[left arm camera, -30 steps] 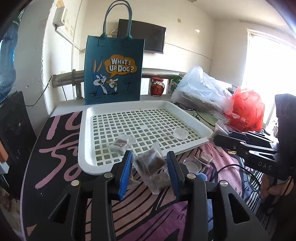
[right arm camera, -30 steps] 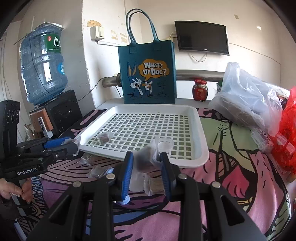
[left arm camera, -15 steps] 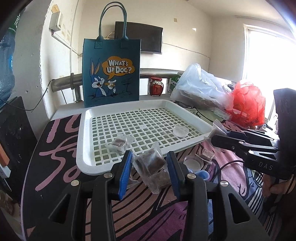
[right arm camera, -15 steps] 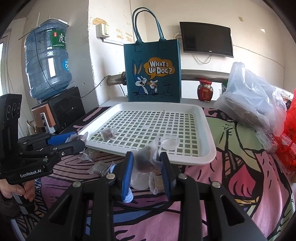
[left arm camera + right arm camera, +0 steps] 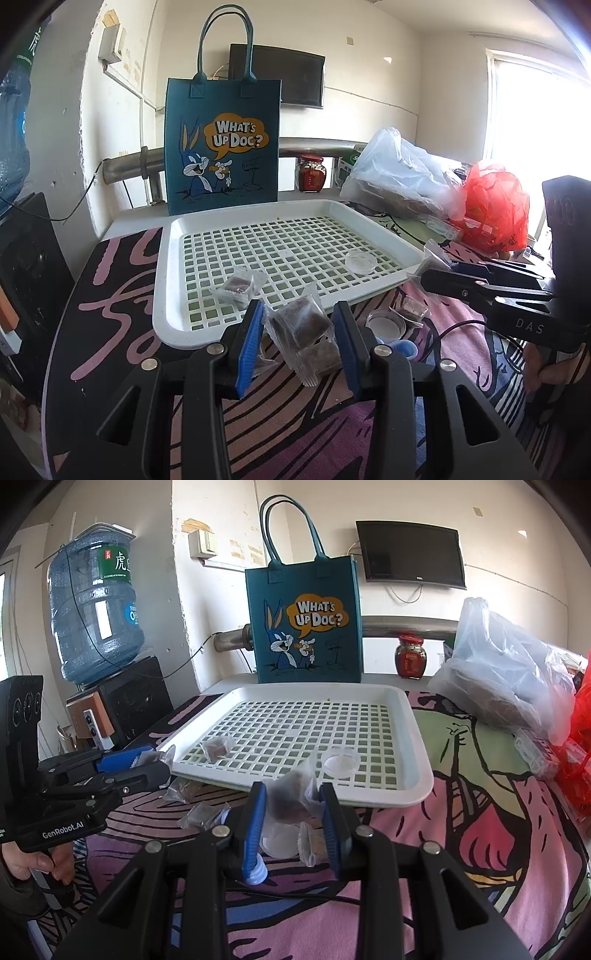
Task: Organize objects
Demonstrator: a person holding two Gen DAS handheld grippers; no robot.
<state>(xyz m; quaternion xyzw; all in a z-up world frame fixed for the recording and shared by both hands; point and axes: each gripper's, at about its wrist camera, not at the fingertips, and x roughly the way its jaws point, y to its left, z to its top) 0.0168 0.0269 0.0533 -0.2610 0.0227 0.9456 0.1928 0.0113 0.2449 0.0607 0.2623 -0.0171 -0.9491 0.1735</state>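
We pinch 2 crinkly clear-wrapped brown cubes: our left gripper (image 5: 298, 328) clamps one brown cube packet (image 5: 297, 325), our right gripper (image 5: 291, 805) another wrapped brown cube (image 5: 290, 797), near the white perforated plastic tray (image 5: 177, 266).

This is a lived-in room of a home. A water-cooler bottle (image 5: 94, 609) stands in a corner by a plastered wall with a light switch (image 5: 202, 543). A small television (image 5: 410, 555) hangs high up, a cartoon tote bag (image 5: 304, 622) and a sauce jar (image 5: 410, 656) sit on a ledge, and plastic shopping bags (image 5: 402, 175) lie on a printed bedspread (image 5: 480, 830).
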